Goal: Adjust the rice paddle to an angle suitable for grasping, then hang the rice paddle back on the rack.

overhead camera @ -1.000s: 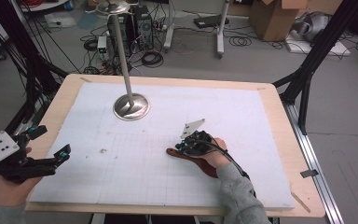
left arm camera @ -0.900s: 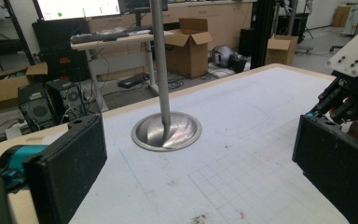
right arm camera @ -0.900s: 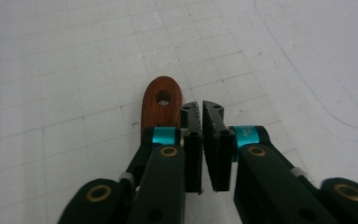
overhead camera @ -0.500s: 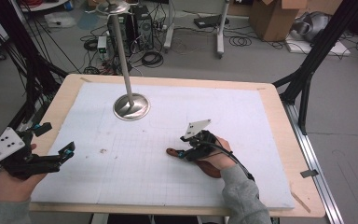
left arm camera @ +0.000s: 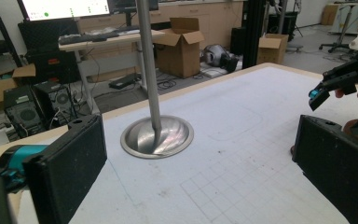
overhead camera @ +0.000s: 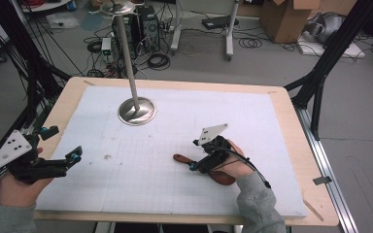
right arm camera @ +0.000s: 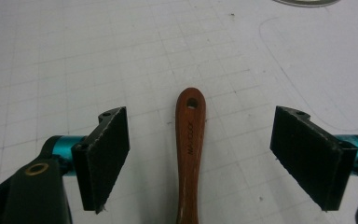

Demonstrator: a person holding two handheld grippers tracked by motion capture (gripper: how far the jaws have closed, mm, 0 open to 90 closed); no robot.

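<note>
A wooden utensil with a reddish-brown handle (right arm camera: 189, 140) lies flat on the white gridded mat (overhead camera: 175, 111), its hanging-hole end pointing away from me. My right gripper (right arm camera: 200, 128) hovers just over it. Its jaws have just been opening; the handle lies between the pads, clear of both. In the high view the handle (overhead camera: 180, 158) pokes out left of the right gripper (overhead camera: 194, 155), and its broader end (overhead camera: 221, 177) sits under the hand. My left gripper (overhead camera: 64, 143) stands open and empty at the mat's left edge, its pads (left arm camera: 74, 158) wide apart.
A steel stand with a round base (overhead camera: 137, 111) and a tall pole (left arm camera: 148, 60) rises at the back left of the mat. The wooden table rim (overhead camera: 291, 126) frames the mat. Black frame legs, cables and cardboard boxes stand on the floor beyond.
The right gripper's jaws have opened off the wooden handle and the gripper has lifted a little; the utensil stays on the mat. The left gripper has hardly moved.
</note>
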